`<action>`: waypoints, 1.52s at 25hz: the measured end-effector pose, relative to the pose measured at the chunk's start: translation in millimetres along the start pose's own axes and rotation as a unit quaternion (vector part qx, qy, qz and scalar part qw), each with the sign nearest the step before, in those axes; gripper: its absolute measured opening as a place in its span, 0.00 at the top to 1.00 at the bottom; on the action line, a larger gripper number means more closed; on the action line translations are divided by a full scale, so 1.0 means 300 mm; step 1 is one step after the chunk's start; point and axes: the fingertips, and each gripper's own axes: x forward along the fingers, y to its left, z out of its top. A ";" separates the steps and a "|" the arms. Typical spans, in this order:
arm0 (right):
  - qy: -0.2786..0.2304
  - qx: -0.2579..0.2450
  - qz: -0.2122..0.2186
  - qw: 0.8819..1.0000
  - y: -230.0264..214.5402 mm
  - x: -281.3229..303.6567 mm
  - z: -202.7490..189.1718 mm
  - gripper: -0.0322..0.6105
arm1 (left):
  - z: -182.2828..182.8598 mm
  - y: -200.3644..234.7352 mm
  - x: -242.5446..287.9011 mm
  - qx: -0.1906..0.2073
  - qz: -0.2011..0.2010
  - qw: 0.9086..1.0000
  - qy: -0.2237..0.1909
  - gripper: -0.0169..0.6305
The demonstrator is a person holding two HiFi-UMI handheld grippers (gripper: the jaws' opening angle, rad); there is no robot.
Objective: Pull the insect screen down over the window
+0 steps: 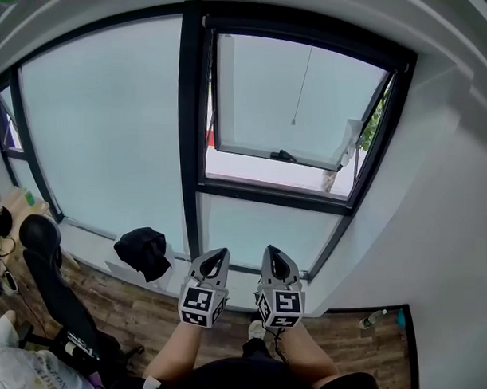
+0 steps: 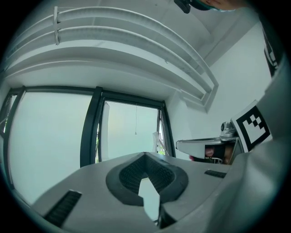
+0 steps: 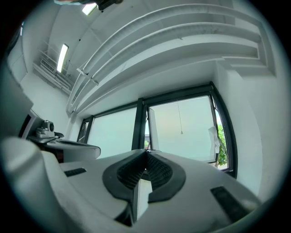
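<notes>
The window [image 1: 304,100] stands well ahead of and above both jaws. Its sash is tilted outward, and a thin cord [image 1: 301,76] hangs from the top frame to a small end knob. The screen itself cannot be made out.

You hold the left gripper [image 1: 222,252] and right gripper [image 1: 271,248] low and side by side, close together, forearms drawn in to your body and jaws pointing up toward the glass. Both pairs of jaws are clenched tip to tip, with nothing between them.

A black cloth [image 1: 142,251] lies on the sill to the left of the left jaws. Only the head view shows the wooden floor [image 1: 136,305] below. Only the right gripper view shows a ceiling light [image 3: 62,57].
</notes>
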 end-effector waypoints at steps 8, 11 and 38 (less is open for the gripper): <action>-0.007 0.008 -0.001 1.000 -0.236 0.319 -0.108 0.94 | -0.099 0.083 0.377 0.011 0.006 1.000 0.004 0.96; 0.010 0.019 -0.001 1.000 -0.342 0.462 -0.182 0.94 | -0.164 0.115 0.552 0.008 0.007 1.000 0.023 0.96; -0.006 -0.026 0.024 0.999 -0.988 1.288 -0.192 0.94 | -0.130 0.355 1.621 0.065 0.021 0.998 0.013 0.96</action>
